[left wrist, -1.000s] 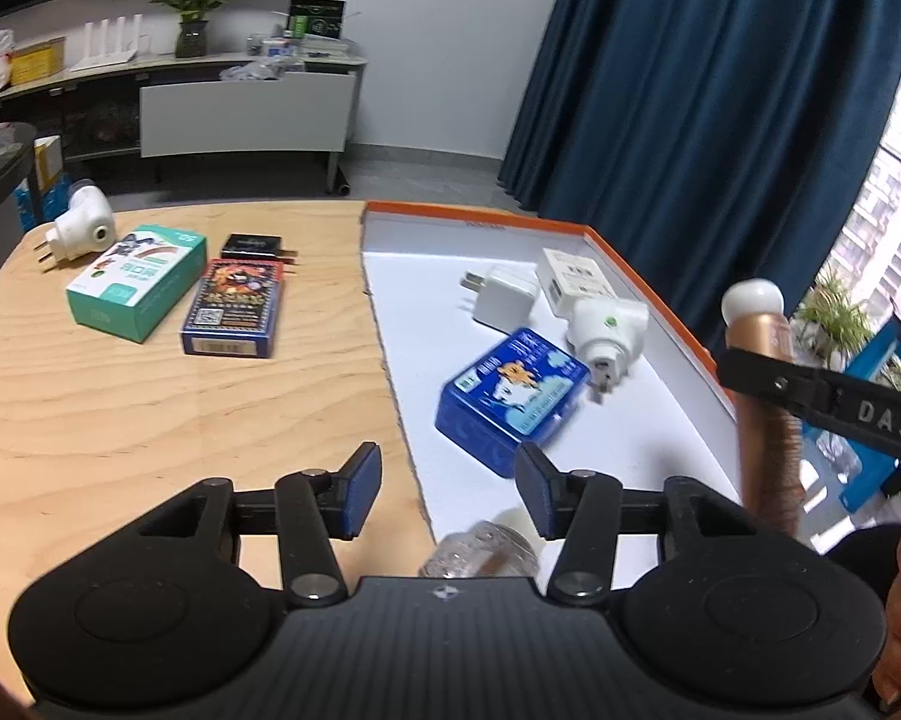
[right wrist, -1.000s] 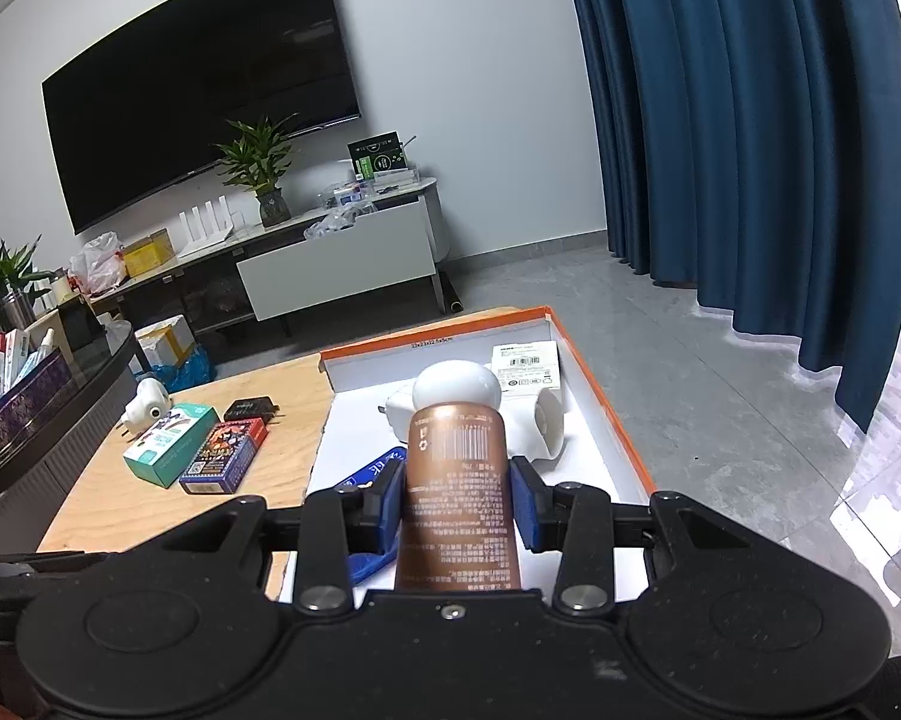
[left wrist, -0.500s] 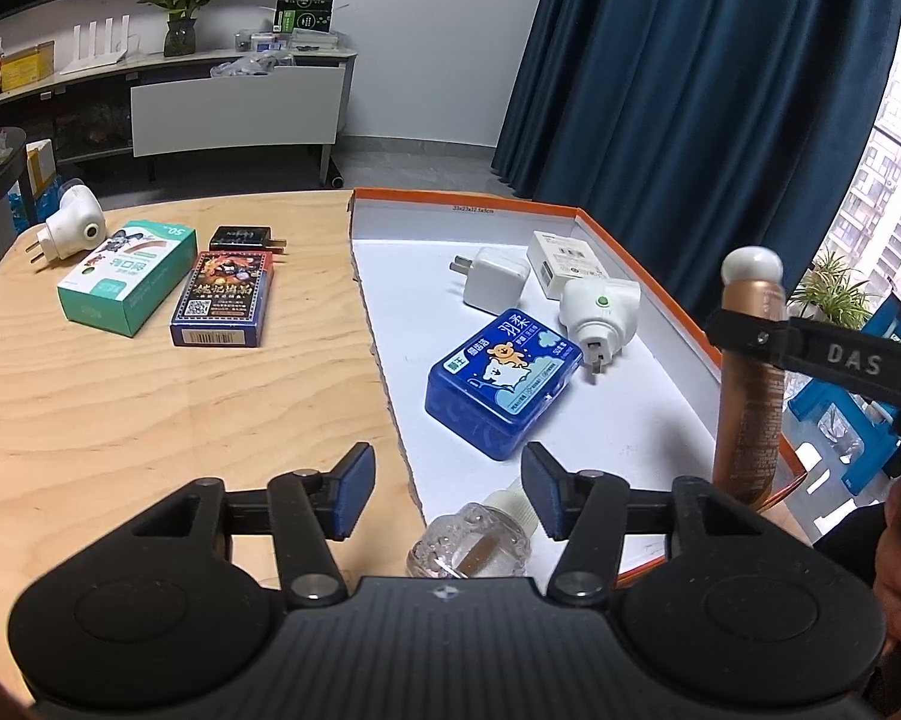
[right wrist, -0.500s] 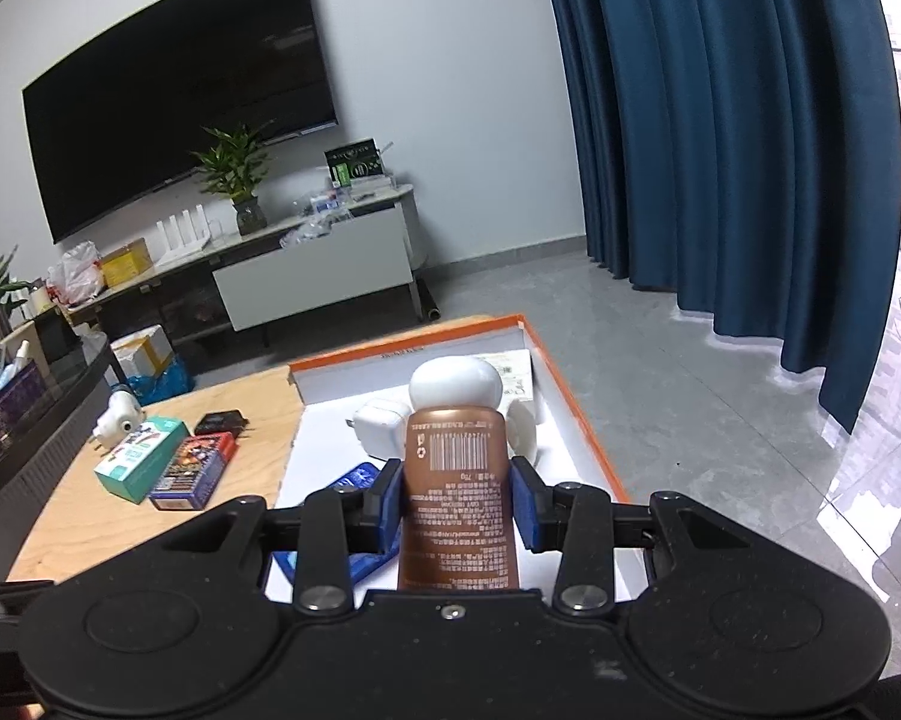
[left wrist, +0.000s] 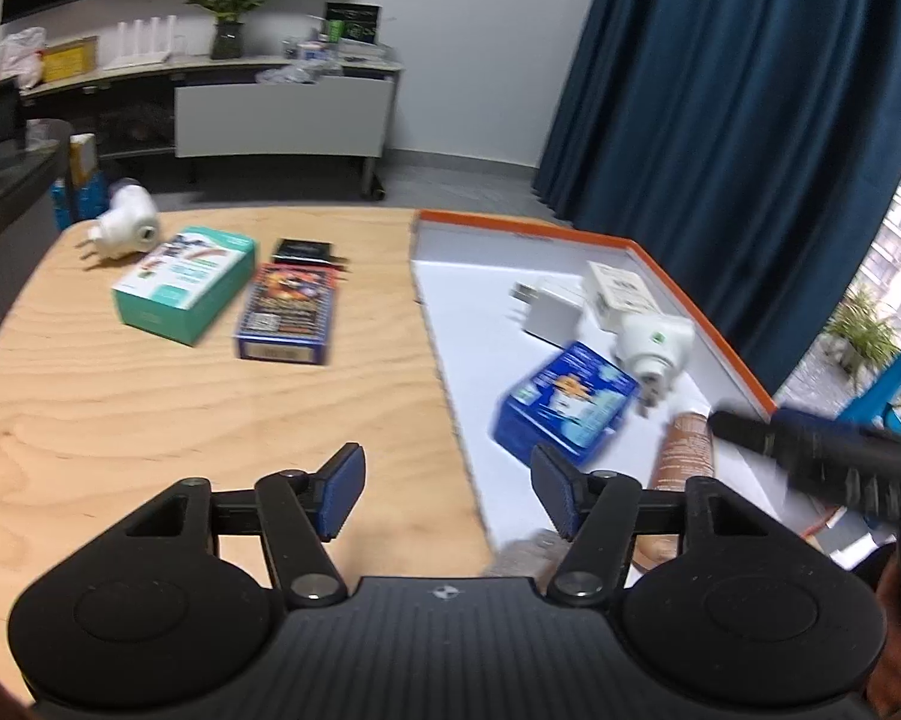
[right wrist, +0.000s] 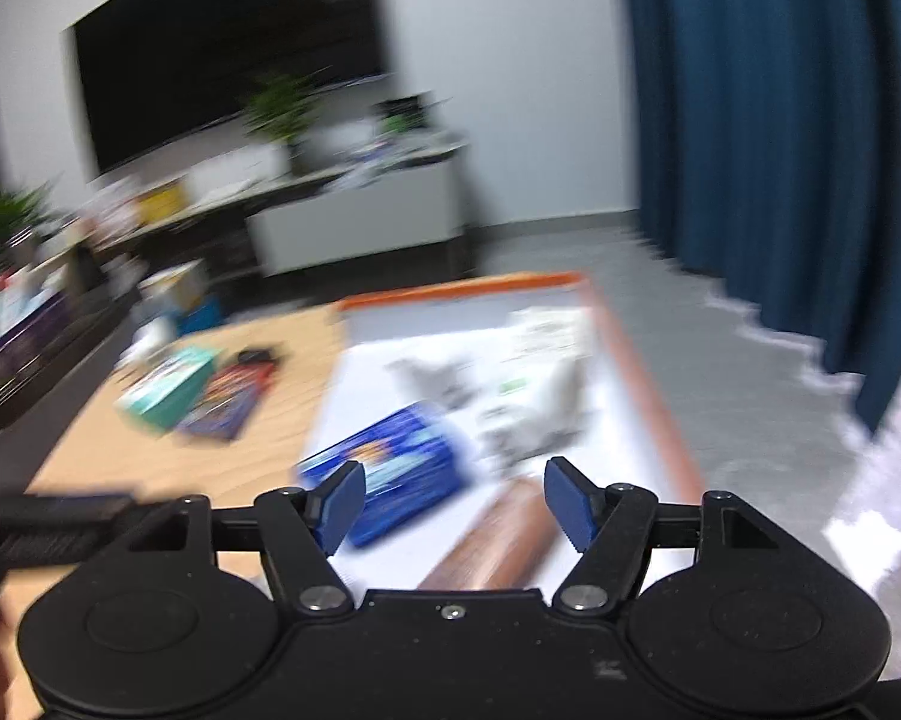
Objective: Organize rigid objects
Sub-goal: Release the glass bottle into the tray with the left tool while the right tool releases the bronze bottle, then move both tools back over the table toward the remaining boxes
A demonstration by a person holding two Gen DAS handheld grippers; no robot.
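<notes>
Across the lower left of the left wrist view spreads the pale plywood table (left wrist: 150,420), and right of it sits the shallow white tray with an orange rim (left wrist: 678,276). Inside the tray, at centre right, a blue printed carton (left wrist: 564,408) lies beside a white plug-in adapter (left wrist: 654,342) and a white charger cube (left wrist: 549,312). The copper-brown spray bottle (left wrist: 687,450) now lies tilted on the tray floor at lower right, just beside the blue carton. On the table's upper left remain a teal box (left wrist: 183,291) and a dark blue card pack (left wrist: 288,312).

The right gripper (right wrist: 453,504) has just been opening; its jaws stand wide with the bottle below them, not pinched. The left gripper (left wrist: 444,492) has also just been opening, part-spread and holding nothing.

Being round and unheld, the bottle could roll against the carton or toward the rim, and a withdrawing finger might nudge it.
</notes>
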